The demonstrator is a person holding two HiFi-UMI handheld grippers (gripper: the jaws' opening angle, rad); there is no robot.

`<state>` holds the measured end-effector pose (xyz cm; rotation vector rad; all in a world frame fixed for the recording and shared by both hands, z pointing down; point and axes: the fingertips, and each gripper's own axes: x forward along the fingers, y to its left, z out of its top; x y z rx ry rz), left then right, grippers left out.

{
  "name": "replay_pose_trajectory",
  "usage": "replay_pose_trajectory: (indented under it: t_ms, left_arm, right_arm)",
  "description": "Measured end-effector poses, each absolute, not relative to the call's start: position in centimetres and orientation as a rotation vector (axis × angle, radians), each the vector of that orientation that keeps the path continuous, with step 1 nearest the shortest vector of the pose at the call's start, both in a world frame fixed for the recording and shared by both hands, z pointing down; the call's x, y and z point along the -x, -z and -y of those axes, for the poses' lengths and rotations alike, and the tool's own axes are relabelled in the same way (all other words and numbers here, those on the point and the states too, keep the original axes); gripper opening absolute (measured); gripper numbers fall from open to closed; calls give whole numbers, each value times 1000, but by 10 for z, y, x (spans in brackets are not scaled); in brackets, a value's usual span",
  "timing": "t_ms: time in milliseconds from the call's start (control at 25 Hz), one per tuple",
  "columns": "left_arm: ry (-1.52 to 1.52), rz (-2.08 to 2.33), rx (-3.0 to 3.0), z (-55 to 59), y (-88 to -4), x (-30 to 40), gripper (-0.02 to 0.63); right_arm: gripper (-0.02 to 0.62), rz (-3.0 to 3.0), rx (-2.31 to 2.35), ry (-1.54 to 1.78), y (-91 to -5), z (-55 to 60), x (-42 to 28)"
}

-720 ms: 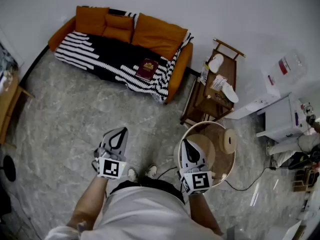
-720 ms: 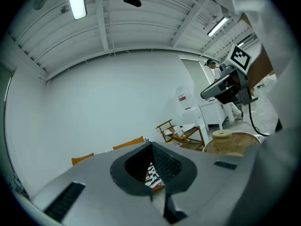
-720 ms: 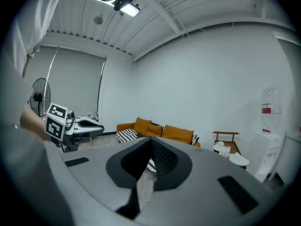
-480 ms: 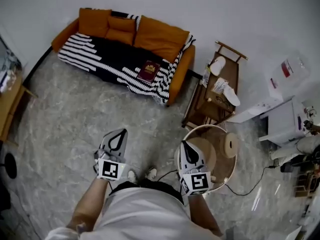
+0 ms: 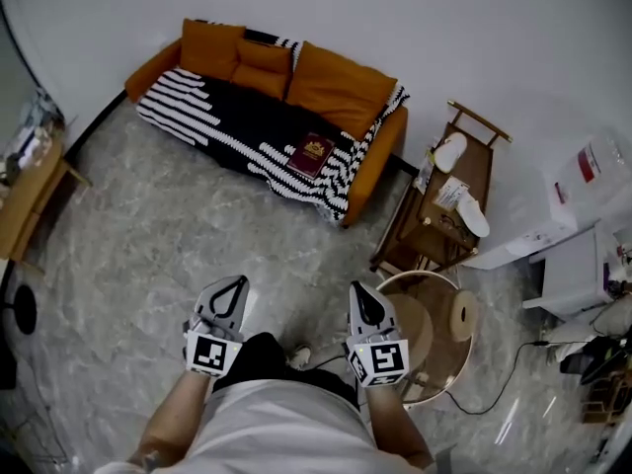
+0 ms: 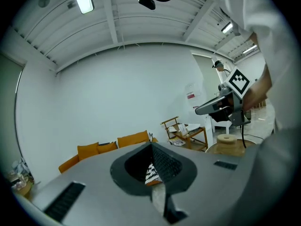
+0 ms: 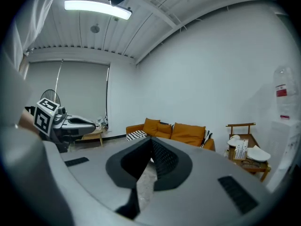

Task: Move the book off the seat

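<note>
Book point(image 5: 312, 153) on sofa point(image 5: 336, 82), left claw point(image 5: 239, 281), right claw point(image 5: 355, 290) closed

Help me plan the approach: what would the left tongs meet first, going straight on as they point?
Probably the black-and-white striped throw draped over the orange sofa. Only bare grey marble floor seems to lie between, though depth is hard to judge.

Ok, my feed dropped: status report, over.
Left claw and right claw shut, empty. Book lies on sofa seat, untouched. Only floor between; round table beside right claw.
</note>
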<state>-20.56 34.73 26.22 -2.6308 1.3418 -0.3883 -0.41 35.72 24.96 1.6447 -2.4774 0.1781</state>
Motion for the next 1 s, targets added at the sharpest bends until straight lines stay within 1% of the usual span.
replay_pose_trajectory:
  t_ms: [200, 440, 600, 760, 1000]
  left_arm:
    - [455, -1406, 2635, -324, -271, 221, 17]
    - [486, -1410, 2713, -252, -297, 229, 17]
    - [479, -1344, 2766, -168, -309, 228, 17]
    - [394, -1275, 2799, -65, -299, 227, 17]
    - [311, -1183, 2784, 63, -289, 226, 17]
  right_arm:
    - [23, 2501, -1608, -223, -258, -329, 15]
    - [23, 2449, -1609, -263, -271, -254, 19]
    - [23, 2385, -1618, -313, -276, -179, 25]
    - [23, 2332, -1627, -343, -271, -95, 43]
    - [23, 2249, -1710, -443, -274, -13, 47]
